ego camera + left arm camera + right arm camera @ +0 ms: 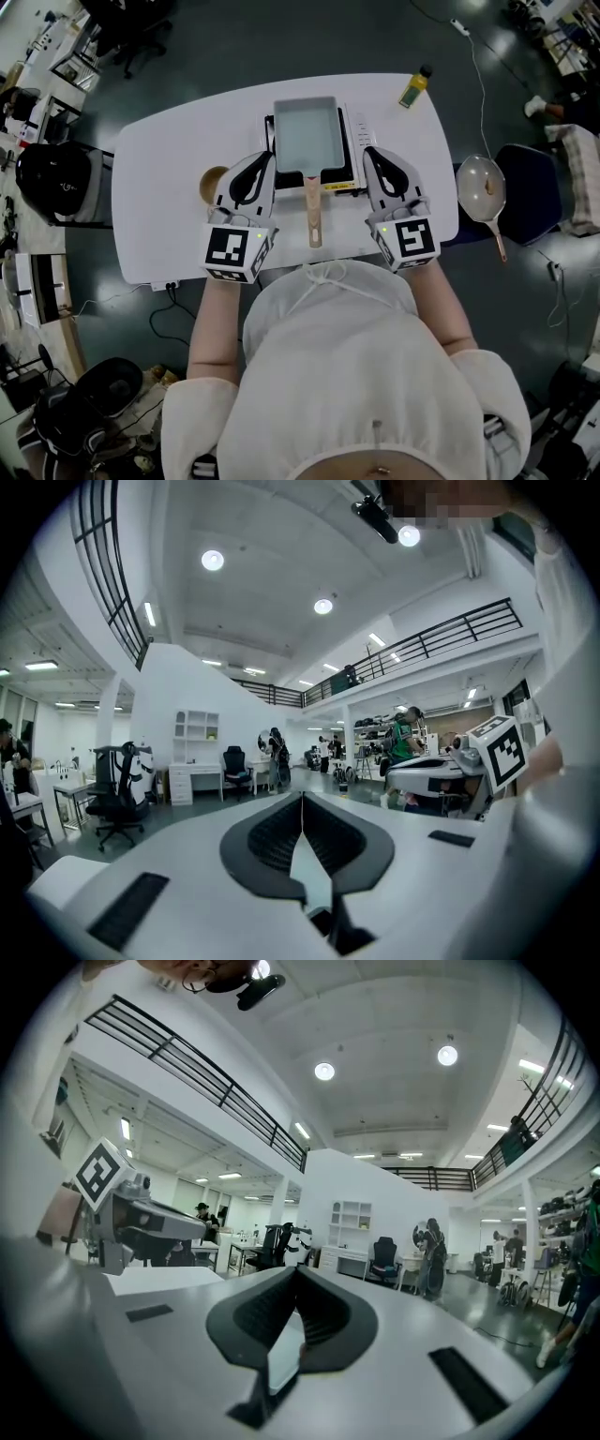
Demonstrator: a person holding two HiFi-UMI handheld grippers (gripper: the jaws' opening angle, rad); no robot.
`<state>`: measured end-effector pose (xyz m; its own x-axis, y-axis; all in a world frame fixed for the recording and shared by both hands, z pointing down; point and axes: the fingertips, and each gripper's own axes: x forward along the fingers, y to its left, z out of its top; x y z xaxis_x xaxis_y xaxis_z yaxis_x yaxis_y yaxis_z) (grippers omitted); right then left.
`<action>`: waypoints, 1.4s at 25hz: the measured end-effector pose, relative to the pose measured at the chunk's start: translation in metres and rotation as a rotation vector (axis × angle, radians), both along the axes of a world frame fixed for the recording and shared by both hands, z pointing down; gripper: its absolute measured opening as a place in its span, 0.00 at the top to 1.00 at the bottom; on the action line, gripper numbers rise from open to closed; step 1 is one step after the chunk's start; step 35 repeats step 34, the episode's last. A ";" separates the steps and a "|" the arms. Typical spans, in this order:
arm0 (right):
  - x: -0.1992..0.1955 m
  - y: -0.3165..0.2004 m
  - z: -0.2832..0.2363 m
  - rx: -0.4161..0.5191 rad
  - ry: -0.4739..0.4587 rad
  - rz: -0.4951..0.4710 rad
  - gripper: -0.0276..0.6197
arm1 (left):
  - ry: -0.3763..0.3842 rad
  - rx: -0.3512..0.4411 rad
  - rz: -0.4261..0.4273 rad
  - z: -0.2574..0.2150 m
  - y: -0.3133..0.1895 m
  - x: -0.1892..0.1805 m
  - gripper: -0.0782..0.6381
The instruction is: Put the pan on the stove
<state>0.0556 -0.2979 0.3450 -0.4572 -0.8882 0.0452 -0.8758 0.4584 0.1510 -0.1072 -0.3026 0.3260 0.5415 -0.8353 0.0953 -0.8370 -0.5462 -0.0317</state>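
Observation:
A pale rectangular pan [305, 134] sits on the black portable stove [345, 180] at the middle of the white table [159, 169]. Its wooden handle [313, 211] points toward me. My left gripper [262, 157] rests just left of the handle, shut and empty. Right of the handle my right gripper [368, 152] is likewise shut on nothing. Neither touches the pan. In the left gripper view the left gripper [302, 799] looks across the room with its jaws together. The right gripper [298, 1274] shows the same in the right gripper view. Pan and stove are hidden in both gripper views.
A small wooden bowl [212, 184] stands beside the left gripper. A yellow bottle [413, 87] is at the table's far right corner. A round frying pan [481, 187] lies on a chair off the table's right edge. Office chairs and desks surround the table.

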 end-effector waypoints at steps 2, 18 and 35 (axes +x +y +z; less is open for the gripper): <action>0.002 -0.001 0.000 -0.006 -0.006 -0.001 0.95 | 0.000 0.007 -0.008 -0.001 -0.002 -0.001 0.86; 0.006 -0.008 0.006 -0.022 0.009 -0.031 0.95 | -0.020 0.001 -0.032 0.005 -0.006 0.006 0.86; 0.012 -0.014 0.012 -0.038 0.007 -0.015 0.95 | -0.011 -0.034 -0.037 0.010 -0.006 0.005 0.86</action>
